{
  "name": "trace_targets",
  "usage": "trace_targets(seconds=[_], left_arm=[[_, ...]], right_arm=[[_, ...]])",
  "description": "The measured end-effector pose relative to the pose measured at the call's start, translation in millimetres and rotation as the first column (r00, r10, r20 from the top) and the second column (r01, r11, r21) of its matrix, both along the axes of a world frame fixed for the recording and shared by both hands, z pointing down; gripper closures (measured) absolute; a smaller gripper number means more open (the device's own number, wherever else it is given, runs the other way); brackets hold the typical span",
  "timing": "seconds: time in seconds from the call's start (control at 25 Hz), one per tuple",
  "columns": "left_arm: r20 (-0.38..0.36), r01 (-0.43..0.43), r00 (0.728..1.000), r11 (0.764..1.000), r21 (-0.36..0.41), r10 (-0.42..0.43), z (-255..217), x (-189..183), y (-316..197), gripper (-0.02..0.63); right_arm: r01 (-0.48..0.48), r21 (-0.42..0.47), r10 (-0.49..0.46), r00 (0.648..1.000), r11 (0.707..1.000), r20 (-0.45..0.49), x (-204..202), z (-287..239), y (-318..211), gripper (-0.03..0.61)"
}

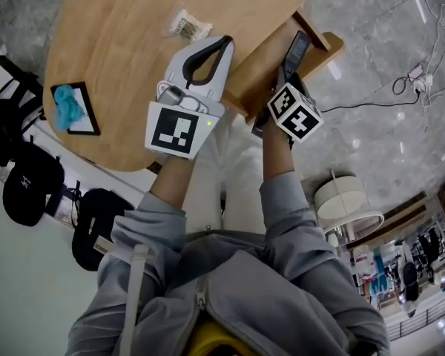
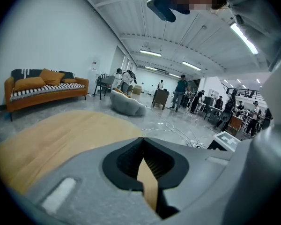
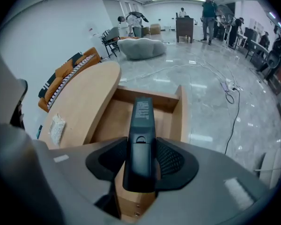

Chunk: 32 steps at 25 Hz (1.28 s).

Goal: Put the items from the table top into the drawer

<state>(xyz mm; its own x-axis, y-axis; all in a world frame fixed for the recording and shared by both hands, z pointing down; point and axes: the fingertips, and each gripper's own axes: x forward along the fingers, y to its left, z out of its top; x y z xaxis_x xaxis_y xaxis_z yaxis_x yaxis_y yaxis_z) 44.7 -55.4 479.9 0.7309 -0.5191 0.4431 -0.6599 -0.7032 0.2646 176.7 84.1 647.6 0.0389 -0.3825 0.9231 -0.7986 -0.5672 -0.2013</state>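
Right tongs point(image 3: 139, 162) point steeply down, clamping remote point(image 3: 141, 121) above drawer point(image 3: 180, 110).

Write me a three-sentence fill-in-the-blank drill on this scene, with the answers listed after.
The right gripper is shut on a black ____. That thing hangs above the open wooden ____. The white packet lies on the ____.
Missing words: remote; drawer; table.

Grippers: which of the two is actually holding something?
The right gripper: its jaws clamp a black remote control over the open drawer. The left gripper has jaws meeting at the tips, with nothing between them.
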Motion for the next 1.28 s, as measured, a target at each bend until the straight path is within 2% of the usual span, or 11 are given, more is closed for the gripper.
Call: trace_targets(seconds=[0.44,0.8,0.84,0.92,0.96,1.12,1.2,1.28], left_arm=[[0.029,-0.033,0.999,0.998,-0.046,0.034,22,-2,16,0.611],[0.030,-0.081,0.996,0.992,-0.099,0.084,40,5,36,0.611],[0.029,-0.083,0.996,0.991,-0.101,0.087,40,7,37,0.611],[0.025,-0.086,0.996,0.991,-0.101,0.089,40,8,38,0.611],[0.023,-0.086,0.996,0.991,-0.101,0.089,39,9,38,0.611],[0.019,-0.083,0.996,0.992,-0.097,0.085,37,8,37,0.611],[0.018,-0.080,0.996,0.992,-0.094,0.082,36,6,36,0.611],[0.018,-0.076,0.997,0.993,-0.093,0.078,36,3,36,0.611]], right_arm=[[-0.105,-0.134,0.116,0.991,0.985,0.074,-12,56,15,0.391],[-0.114,-0.155,0.137,0.979,0.981,0.148,-24,78,19,0.383],[-0.108,-0.158,0.133,0.978,0.981,0.159,-26,79,18,0.353],[-0.098,-0.153,0.125,0.976,0.983,0.179,-30,79,16,0.269],[-0.095,-0.146,0.121,0.975,0.985,0.184,-32,77,15,0.255],[-0.057,-0.104,0.074,0.983,0.993,0.167,-35,62,11,0.255],[0.013,-0.068,-0.004,0.992,0.998,0.122,-34,50,5,0.268],[0.128,-0.030,-0.126,0.991,0.991,0.052,-35,37,-2,0.290]])
